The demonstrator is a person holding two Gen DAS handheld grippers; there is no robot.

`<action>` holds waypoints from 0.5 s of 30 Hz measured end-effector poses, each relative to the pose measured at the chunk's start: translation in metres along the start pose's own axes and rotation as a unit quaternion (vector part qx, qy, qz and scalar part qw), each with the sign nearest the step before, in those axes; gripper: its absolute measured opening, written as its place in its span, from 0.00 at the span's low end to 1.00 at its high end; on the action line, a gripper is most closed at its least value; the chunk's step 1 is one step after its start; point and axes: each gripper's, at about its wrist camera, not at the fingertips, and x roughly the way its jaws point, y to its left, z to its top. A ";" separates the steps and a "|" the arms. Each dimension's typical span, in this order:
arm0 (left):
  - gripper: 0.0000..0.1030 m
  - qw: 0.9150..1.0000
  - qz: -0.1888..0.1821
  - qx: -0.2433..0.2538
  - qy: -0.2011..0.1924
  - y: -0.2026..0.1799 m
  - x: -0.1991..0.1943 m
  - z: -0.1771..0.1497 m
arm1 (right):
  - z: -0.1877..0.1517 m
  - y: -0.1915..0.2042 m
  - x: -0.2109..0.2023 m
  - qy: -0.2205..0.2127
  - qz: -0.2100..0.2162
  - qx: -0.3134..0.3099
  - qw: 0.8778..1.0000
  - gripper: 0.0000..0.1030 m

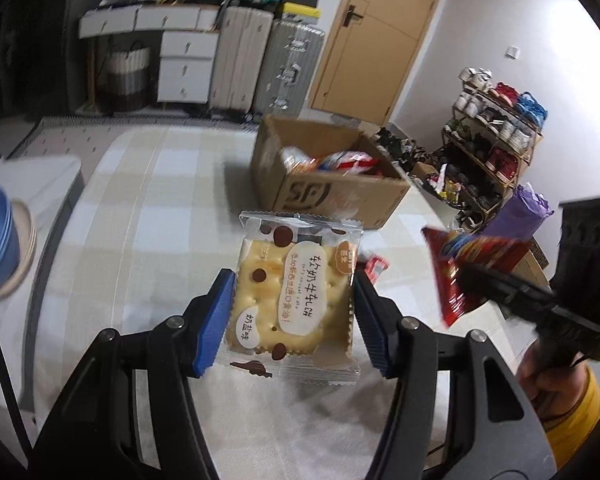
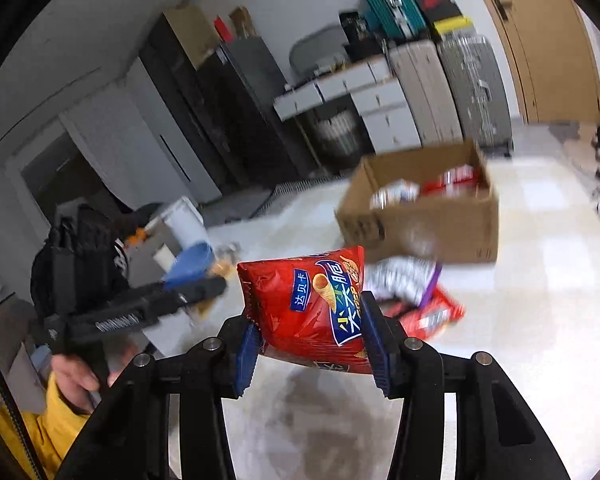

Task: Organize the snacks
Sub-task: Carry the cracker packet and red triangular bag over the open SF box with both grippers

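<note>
Both claws loaded! The left gripper [image 1: 292, 300] clamps a clear-wrapped square cracker packet [image 1: 292, 300] between its blue pads, half-spread, packet lifted off the checked cloth. The right gripper [image 2: 310, 344] pinches a puffy red foil snack bag [image 2: 312, 304], jaws fairly narrow. Ahead of both sits the open brown cardboard box [image 1: 332, 196], already part-filled. Best play, I'd judge: carry level, clear the near wall, release low. The box floor is hidden, and loose packets beyond the right claw blur badly.
</note>
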 end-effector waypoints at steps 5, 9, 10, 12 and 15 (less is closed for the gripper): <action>0.54 0.999 -0.003 0.033 -0.022 -0.028 -0.002 0.035 | 0.046 0.007 -0.025 -0.029 0.001 -0.025 0.999 0.45; 0.54 0.998 0.000 0.057 -0.036 -0.048 0.002 0.066 | 0.079 0.007 -0.028 -0.038 -0.006 -0.040 0.998 0.45; 0.54 0.997 0.000 0.063 -0.038 -0.053 0.004 0.076 | 0.090 0.007 -0.025 -0.038 -0.007 -0.046 0.998 0.45; 0.54 0.997 0.003 0.069 -0.040 -0.060 0.009 0.091 | 0.104 0.007 -0.027 -0.042 -0.011 -0.050 0.998 0.45; 0.54 0.996 0.006 0.077 -0.042 -0.071 0.019 0.115 | 0.126 -0.001 -0.023 -0.045 -0.009 -0.047 0.998 0.45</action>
